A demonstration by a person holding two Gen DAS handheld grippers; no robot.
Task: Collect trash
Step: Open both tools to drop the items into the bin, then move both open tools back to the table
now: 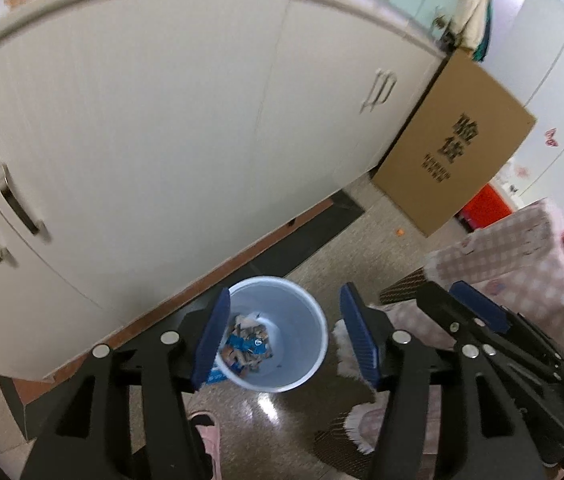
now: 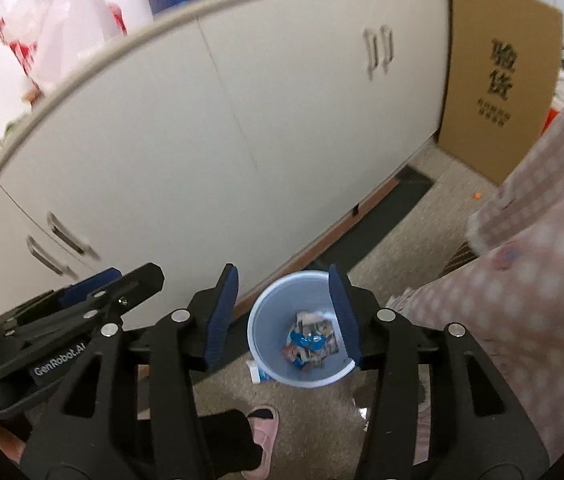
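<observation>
1. Left wrist view, tongs. The left gripper (image 1: 284, 336) points steeply down with its jaws parted about halfway; nothing lies between the blue pads (image 1: 212, 340), and neither pad presses on anything. The right gripper (image 1: 478, 312) shows at the right edge, seen from the side.

2. Left wrist view, task objects. The trash (image 1: 248, 344), a small heap of crumpled wrappers in blue, white and brown, lies at the bottom of the pale blue bin (image 1: 306, 320). The bin stands on the floor just beside the white cabinet (image 1: 162, 120), with a cardboard box (image 1: 454, 144) well apart along the same cabinet.

3. Right wrist view, tongs. The right gripper (image 2: 284, 316) likewise points down over the bin (image 2: 266, 320), jaws roughly half open and empty. The left gripper (image 2: 94, 292) appears at the left edge.

4. Right wrist view, task objects. The wrappers (image 2: 310, 342) rest inside the bin. A further scrap (image 2: 258, 372) lies on the floor touching the bin's base. A pink slipper (image 2: 262, 428) stands near.

5. Handling, as a judgement. The wrappers look light, thin, soft and probably slick; they would crush rather than break. The floor scrap is best pinched at a raised fold or free edge, jaws closed nearly fully, since flat film slips from wide pads.
</observation>
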